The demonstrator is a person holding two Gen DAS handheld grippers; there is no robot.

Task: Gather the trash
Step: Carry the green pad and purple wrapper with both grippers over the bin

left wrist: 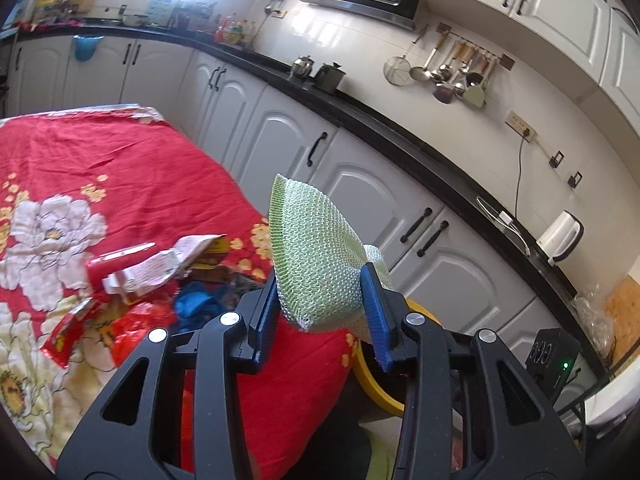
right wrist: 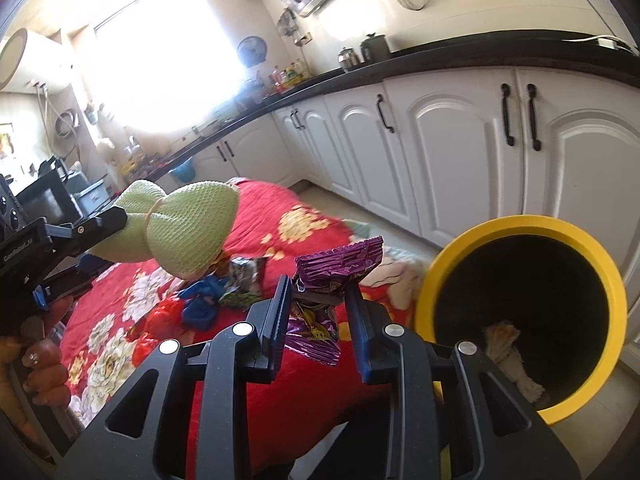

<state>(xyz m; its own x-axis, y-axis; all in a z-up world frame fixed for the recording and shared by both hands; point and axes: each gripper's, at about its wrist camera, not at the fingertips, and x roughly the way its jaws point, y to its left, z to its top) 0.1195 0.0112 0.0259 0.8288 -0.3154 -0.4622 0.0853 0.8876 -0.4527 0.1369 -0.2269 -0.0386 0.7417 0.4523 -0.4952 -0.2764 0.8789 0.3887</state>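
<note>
The left gripper (left wrist: 326, 308) is clamped on a pale green mesh scrubber (left wrist: 316, 256), pinching its middle so both ends bulge out past the blue pads; in the right wrist view the scrubber (right wrist: 192, 232) hangs in the air above the red flowered cloth (right wrist: 280, 208), with a hand (right wrist: 36, 356) on the gripper's handle at the left edge. The right gripper (right wrist: 320, 312) grips a crumpled purple wrapper (right wrist: 332, 276) between its fingers, just beside the yellow-rimmed bin (right wrist: 520, 224), whose dark inside holds a pale scrap. More wrappers (left wrist: 160, 268) and a blue scrap (left wrist: 196, 304) lie in a heap on the cloth, near the white cabinets (left wrist: 280, 140).
</note>
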